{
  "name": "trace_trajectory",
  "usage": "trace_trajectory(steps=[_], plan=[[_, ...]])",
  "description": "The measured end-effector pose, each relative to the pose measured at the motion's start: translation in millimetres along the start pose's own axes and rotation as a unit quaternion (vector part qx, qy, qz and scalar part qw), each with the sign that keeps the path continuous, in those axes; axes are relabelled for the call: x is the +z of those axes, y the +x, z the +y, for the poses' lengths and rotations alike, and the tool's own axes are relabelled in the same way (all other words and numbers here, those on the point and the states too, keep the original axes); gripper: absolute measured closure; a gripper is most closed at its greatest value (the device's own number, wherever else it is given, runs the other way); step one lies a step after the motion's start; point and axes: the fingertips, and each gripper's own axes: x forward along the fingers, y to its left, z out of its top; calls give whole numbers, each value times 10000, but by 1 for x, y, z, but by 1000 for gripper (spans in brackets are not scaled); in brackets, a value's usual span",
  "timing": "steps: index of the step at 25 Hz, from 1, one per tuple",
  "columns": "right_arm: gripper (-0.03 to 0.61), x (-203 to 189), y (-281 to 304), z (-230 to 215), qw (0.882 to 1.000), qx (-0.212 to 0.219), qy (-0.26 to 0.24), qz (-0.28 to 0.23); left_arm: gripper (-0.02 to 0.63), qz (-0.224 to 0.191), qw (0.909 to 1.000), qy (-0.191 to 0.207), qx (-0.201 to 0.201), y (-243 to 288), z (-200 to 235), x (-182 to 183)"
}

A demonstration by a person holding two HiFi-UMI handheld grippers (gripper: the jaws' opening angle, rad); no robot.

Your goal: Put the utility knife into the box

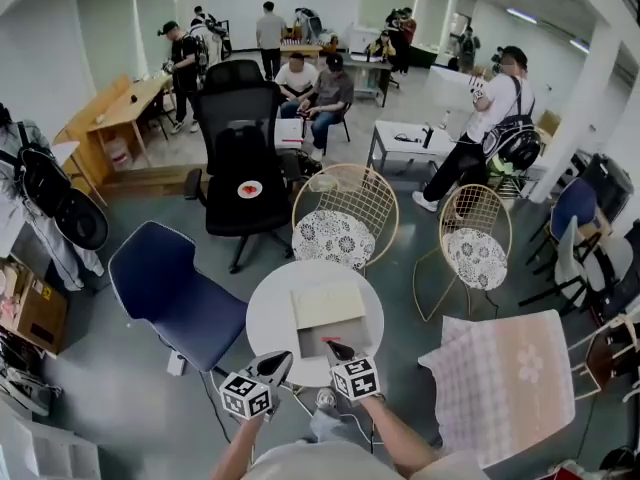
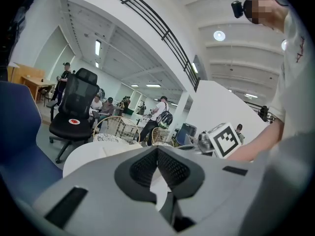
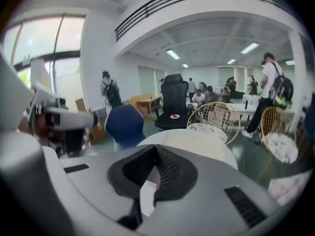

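Both clenched. left tool [image 1: 271, 368] empty, at near edge of round white surface [image 1: 265, 318]. right tool [image 1: 336, 351] has tips over open tray of box [image 1: 327, 306]. Red sliver at those tips, probably utility knife [image 1: 324, 340]; pinched or lying in tray, cannot tell. Knife likely light, stiff, smooth-sided. Take handle mid-body, clear of blade.
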Motion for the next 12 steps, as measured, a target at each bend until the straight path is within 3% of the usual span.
trace_trajectory(steps=[2,4,12], plan=[[561,11,-17,7,9961,48,705,-521,603,-32,10000,67,-36,-7,-7,-1],[561,19,-29,15,9921,1,922,-850,603,-80,9999,136,-65,-12,-11,0],[561,8,-65,40,9909,-425,649,-1097,603,-189,9993,286,-167,-38,-34,-5]])
